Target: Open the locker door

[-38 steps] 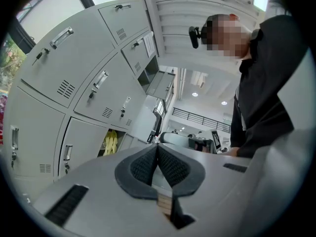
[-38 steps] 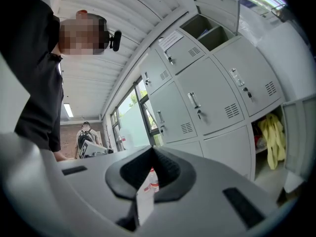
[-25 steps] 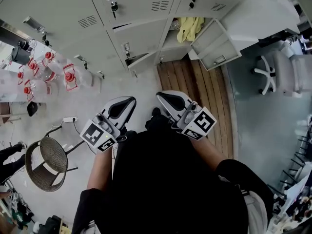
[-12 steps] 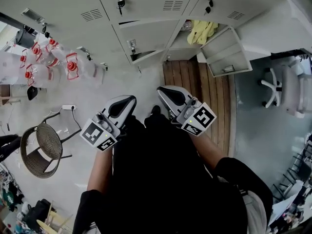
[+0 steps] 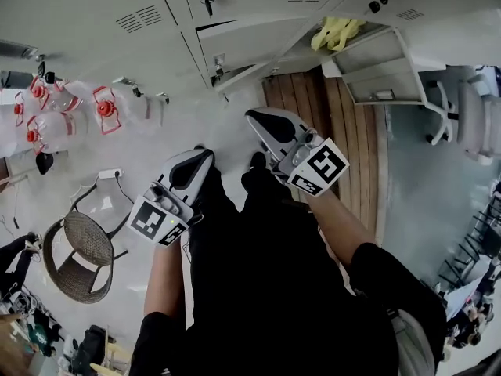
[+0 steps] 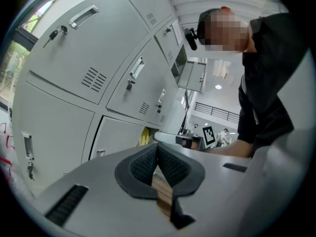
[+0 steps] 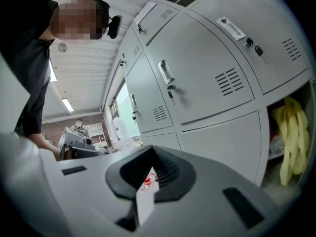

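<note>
A bank of grey lockers [image 5: 235,6] fills the top of the head view. One low door [image 5: 244,47] stands slightly ajar. To its right, a locker door [image 5: 385,75] hangs wide open, with a yellow cloth [image 5: 337,31] inside that locker. My left gripper [image 5: 203,157] and right gripper [image 5: 254,117] are held over the floor in front of the lockers, short of them, the right one further forward. Both are shut and empty, as the pads meet in the left gripper view [image 6: 158,163] and the right gripper view [image 7: 152,174]. Locker handles [image 7: 166,72] and the yellow cloth [image 7: 289,137] show ahead.
Clear water bottles with red caps [image 5: 102,108] stand on the floor at the left by the lockers. A wicker chair [image 5: 82,249] and a power strip [image 5: 109,174] lie lower left. A wooden floor strip [image 5: 348,139] runs under the open locker. An office chair [image 5: 470,116] is at the right.
The lockers have slid toward the top of the head view. My right gripper has moved forward toward them, while the left gripper has stayed about where it was. Both stay shut.
</note>
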